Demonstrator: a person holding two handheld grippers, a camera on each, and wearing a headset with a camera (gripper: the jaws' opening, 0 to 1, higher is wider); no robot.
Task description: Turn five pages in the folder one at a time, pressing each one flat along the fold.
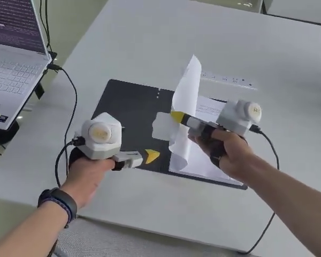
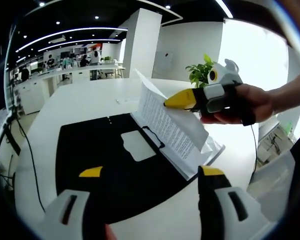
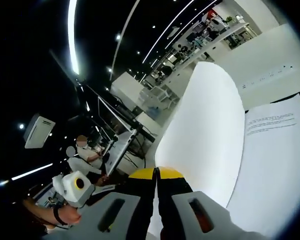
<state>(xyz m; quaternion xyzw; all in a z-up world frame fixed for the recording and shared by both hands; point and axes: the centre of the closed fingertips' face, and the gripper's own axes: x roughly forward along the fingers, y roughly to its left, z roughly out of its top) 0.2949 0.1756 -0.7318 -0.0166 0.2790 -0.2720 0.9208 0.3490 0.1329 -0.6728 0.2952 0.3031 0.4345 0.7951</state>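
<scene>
The folder (image 1: 129,107) is matte black against the pale grey bench (image 1: 150,43). The page (image 1: 188,91) is white, one side lined with fine black print, the other blank. The left claw (image 1: 151,156) and the right claw (image 1: 177,116) both have white shells, black inner parts and bright yellow tips. A black cable (image 1: 69,107) trails by a silver-white laptop (image 1: 10,69). The wristband (image 1: 59,201) is black. A potted plant (image 2: 200,75) shows green.

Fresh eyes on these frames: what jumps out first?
A white page stands up from the open black folder in the middle of the white table, pinched between the shut jaws of the right gripper. The left gripper hangs open over the folder's near edge, holding nothing. An open laptop sits at the far left.
</scene>
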